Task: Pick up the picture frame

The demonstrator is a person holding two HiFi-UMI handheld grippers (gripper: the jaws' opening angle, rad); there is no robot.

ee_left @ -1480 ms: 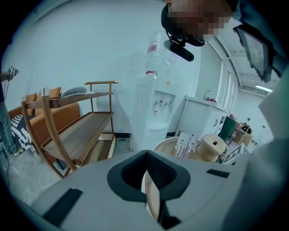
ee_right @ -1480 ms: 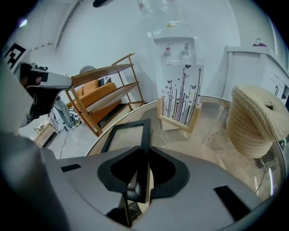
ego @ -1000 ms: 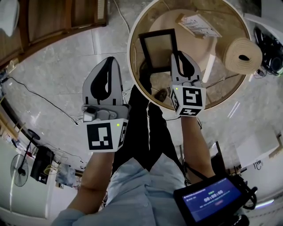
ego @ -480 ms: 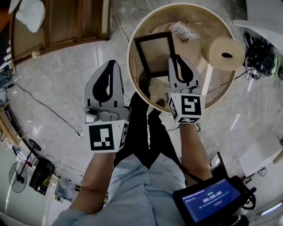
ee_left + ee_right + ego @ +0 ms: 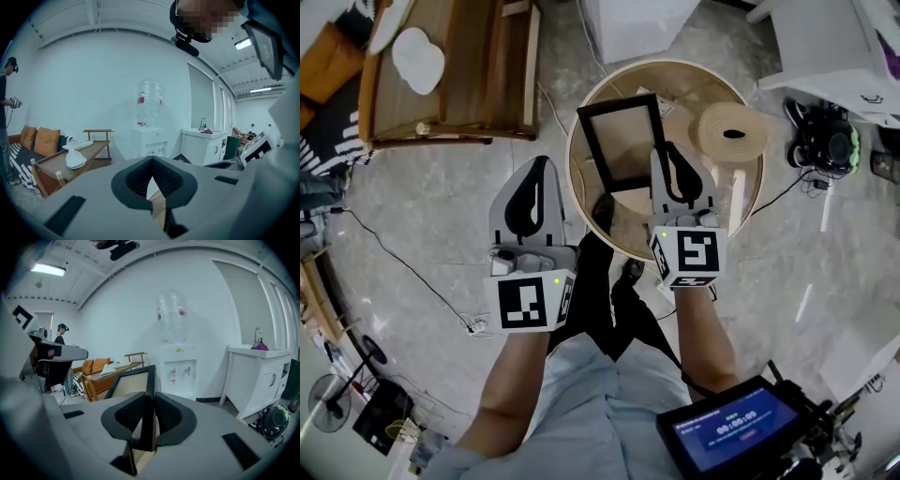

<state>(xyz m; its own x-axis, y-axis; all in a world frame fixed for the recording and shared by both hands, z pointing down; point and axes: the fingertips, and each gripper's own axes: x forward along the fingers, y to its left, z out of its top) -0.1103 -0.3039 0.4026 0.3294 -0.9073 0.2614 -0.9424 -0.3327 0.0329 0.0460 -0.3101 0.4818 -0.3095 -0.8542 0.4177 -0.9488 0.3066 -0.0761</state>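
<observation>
Black wood is pinched in the right gripper point(image 5: 667, 157) – its jaws point(image 5: 146, 414) are closed to a narrow gap on the right edge of the picture frame point(image 5: 622, 141), which stands nearly upright between the pads with its tan backing showing point(image 5: 130, 383). The left gripper point(image 5: 536, 176) hangs at 9 o'clock of the frame, well apart from it, with its jaws point(image 5: 152, 177) drawn tip to tip on nothing.

A second ago the frame sat lower, inside the round table's rim; now it has come up with the gripper, and its top left corner crosses that rim point(image 5: 577, 192).

A roll of tan material point(image 5: 731, 133) lies on the table at 3 o'clock of the frame. A wooden bench point(image 5: 478, 70) with a white object point(image 5: 420, 58) on it stands at 10 o'clock – clear of the table. A water dispenser point(image 5: 174, 357) stands against the wall beyond.
</observation>
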